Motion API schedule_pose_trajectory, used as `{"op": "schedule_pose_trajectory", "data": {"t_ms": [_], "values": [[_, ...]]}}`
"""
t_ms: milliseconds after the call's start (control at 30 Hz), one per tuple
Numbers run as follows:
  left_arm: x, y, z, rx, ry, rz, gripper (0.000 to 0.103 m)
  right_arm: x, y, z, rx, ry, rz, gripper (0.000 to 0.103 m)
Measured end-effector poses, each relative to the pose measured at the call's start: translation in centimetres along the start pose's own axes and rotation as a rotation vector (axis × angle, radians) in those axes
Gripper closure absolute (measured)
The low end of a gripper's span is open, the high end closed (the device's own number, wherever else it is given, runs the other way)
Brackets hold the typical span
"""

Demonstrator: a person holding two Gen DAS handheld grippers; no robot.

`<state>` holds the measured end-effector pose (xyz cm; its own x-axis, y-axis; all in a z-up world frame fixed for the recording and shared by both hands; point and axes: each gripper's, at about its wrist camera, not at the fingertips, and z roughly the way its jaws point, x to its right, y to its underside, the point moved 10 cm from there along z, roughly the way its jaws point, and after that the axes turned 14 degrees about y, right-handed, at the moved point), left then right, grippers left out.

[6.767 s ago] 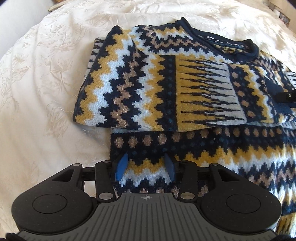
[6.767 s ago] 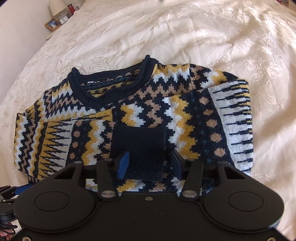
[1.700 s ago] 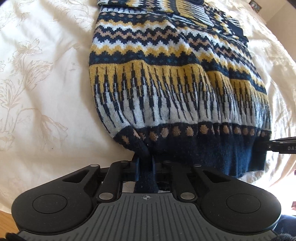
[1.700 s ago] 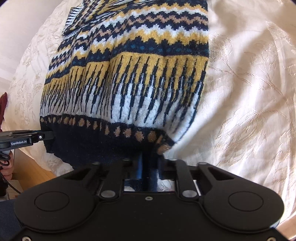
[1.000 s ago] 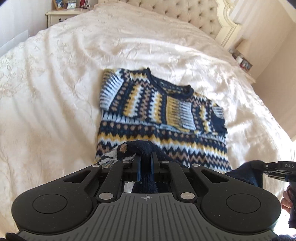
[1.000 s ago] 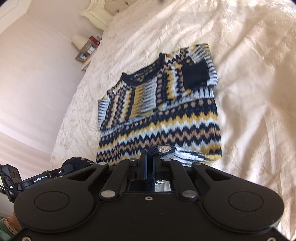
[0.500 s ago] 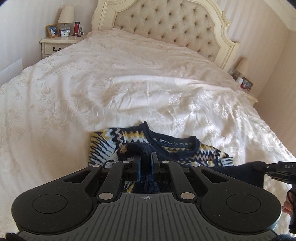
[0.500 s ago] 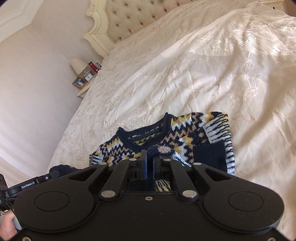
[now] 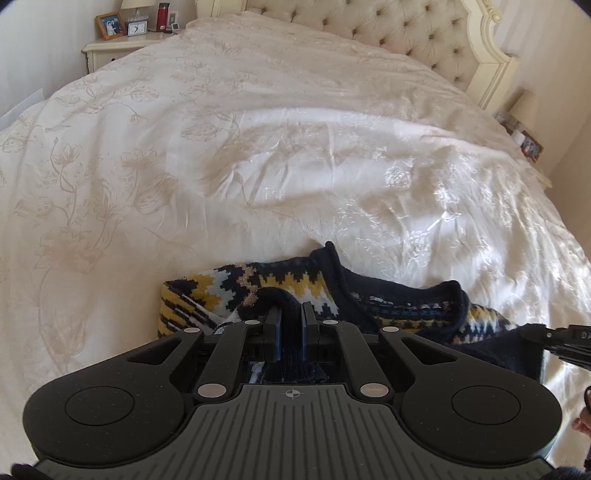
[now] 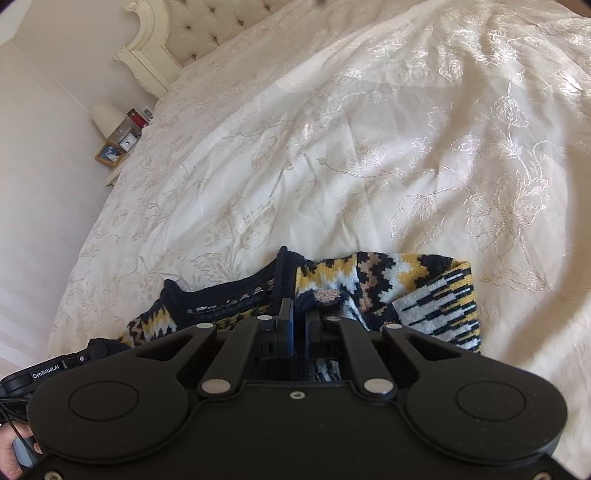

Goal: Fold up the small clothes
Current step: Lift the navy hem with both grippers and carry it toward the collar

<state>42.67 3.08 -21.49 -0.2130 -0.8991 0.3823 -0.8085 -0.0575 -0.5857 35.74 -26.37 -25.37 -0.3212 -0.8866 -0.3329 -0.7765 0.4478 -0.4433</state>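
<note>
Here, both grippers pinch the sweater's dark hem.
The left gripper [image 9: 291, 314] and right gripper [image 10: 299, 314] are clenched on the sweater [image 9: 295, 280], which lies on the bedspread [image 9: 258, 147], its collar showing beyond them.

A sunlit bedroom with a wide cream bed filling your view

You are looking across a bed [image 9: 258, 155] covered by a cream bedspread [image 10: 369, 166] embroidered with pale flowers, creased and glossy where strong daylight falls on it. At its far end stands a tufted, buttoned headboard [image 9: 388, 33] in a carved cream frame. On one side a cream nightstand [image 9: 110, 48] carries a lamp [image 9: 137, 4], a framed photo [image 9: 109, 25], a small clock [image 9: 137, 27] and a red bottle [image 9: 161, 16]. On the other side you see a second lamp [image 9: 524, 107] and another framed picture [image 9: 532, 147]. The walls [image 10: 44, 110] are plain and pale
</note>
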Motion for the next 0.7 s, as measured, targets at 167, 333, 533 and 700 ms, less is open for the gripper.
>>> {"op": "schedule_pose_trajectory", "data": {"t_ms": [167,333,533,700], "values": [[-2.4,-1.2,2.7,-0.025,-0.101,-0.021,0.084,0.6,-0.5,2.8,-0.037,0.050,0.000,0.091],[-3.4,-3.3,3.0,-0.018,-0.162,0.025,0.073,1.1,-1.0,3.9,-0.058,0.072,0.023,0.087],[-2.6,-4.7,1.8,-0.040,-0.207,0.109,0.068,1.4,-1.6,3.1,-0.008,0.107,0.040,0.045],[-1.0,-4.3,1.1,-0.101,-0.226,0.130,0.063,1.9,-3.6,1.0,0.079,0.136,0.066,0.032]]}}
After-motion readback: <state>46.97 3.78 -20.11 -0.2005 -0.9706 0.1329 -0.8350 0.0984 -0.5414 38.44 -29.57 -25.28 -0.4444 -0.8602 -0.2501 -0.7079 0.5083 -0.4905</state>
